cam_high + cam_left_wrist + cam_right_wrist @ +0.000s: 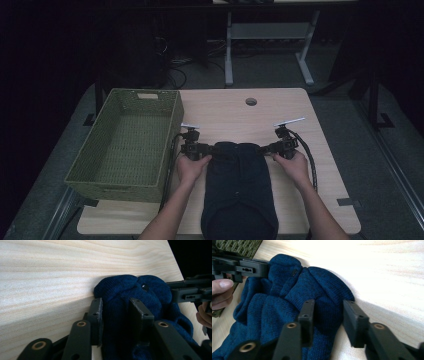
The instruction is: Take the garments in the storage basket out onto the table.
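Observation:
A dark blue knitted garment (239, 190) with a small dark button (144, 286) lies lengthwise on the pale wooden table (225, 112). Its near end hangs over the front edge. Both grippers are at its far end, one at each corner, and each is held by a hand. My left gripper (214, 149) reaches in from the left corner. In the left gripper view a thick fold of the knit (130, 287) fills the space between its pads (115, 306). My right gripper (263, 148) comes in from the right corner and clamps the bunched edge of the garment (274, 310) between its jaws (329, 307).
A green woven basket (172, 132) stands on the left part of the table, close to my left hand, with nothing inside. A round cable hole (251, 101) sits near the far edge. Bare wood lies beyond and to the right of the garment. A desk frame (228, 55) stands on the floor behind.

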Demonstrator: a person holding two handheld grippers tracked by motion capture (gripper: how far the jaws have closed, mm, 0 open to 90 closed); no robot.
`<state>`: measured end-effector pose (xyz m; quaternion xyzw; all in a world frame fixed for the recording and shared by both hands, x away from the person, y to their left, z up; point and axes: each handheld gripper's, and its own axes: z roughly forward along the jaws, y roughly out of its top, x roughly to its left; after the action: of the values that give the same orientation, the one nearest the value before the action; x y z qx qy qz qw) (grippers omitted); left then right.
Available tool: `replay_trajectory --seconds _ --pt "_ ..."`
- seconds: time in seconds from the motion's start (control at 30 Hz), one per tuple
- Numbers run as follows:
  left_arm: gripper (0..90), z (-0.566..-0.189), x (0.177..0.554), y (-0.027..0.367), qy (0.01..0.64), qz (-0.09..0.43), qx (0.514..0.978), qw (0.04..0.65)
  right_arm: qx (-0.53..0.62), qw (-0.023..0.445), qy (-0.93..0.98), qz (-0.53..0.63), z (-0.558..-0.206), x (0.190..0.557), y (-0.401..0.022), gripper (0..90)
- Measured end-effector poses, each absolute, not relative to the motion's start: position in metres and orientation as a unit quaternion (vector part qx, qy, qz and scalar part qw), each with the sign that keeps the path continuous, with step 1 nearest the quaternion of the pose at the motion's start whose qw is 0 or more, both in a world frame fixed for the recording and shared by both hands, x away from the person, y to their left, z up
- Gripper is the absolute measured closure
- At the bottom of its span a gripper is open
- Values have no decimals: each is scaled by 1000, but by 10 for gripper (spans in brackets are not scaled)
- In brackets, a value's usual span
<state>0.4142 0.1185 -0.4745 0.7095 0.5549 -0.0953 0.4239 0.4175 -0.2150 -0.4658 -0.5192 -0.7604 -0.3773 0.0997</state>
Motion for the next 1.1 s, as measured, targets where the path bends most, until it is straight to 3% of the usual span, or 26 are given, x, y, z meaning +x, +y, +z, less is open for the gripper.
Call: replay_trajectory --seconds 0.03,0.13,0.23,1.1 --pt "669 -475 414 118 555 -95 709 424 -519 100 -760 -377 -466 417 -215 633" --pt "752 -474 414 119 555 -86 713 419 -520 101 -760 -376 -467 418 -215 745" --pt "801 -474 414 119 555 -89 713 419 -519 104 -760 -377 -466 418 -216 770" --pt "820 -445 419 116 532 -81 707 459 -506 110 -747 -417 -442 420 -230 789"
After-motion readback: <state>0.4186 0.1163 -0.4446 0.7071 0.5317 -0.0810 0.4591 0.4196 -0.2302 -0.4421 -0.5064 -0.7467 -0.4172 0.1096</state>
